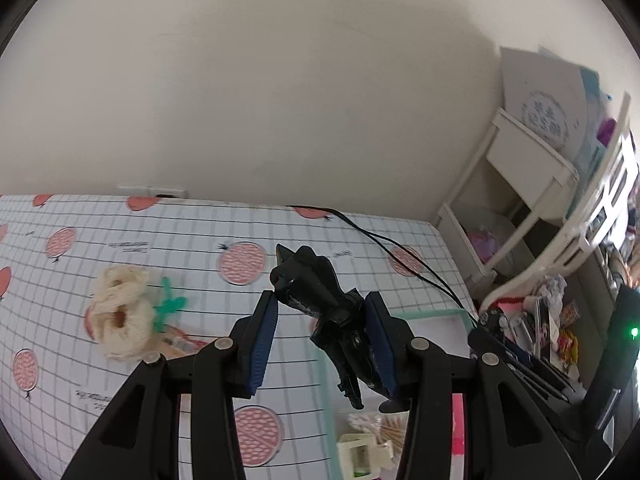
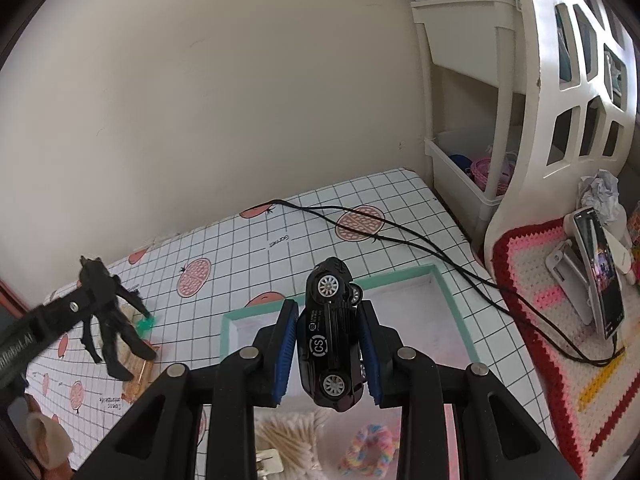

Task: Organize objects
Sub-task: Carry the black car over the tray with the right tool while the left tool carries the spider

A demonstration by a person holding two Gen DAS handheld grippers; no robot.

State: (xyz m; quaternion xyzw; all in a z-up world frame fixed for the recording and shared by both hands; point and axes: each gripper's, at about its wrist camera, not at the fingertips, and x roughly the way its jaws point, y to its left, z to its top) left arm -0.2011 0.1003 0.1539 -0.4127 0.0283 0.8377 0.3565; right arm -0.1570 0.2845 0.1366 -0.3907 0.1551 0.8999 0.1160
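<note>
My left gripper is shut on a black toy figure with a pointed head and dangling legs, held above the checked tablecloth. From the right wrist view the same figure hangs at the far left. My right gripper is shut on a black toy car, which lies on its side with its wheels and a "CS" mark facing the camera. The car hangs over the near edge of a white tray with a mint-green rim. That tray's rim also lies just right of the left gripper.
A cream yarn bundle and a green piece lie on the cloth at left. Cotton swabs, a pastel scrunchie and a white plug sit below the grippers. A black cable crosses the table. White shelves and a propped phone stand right.
</note>
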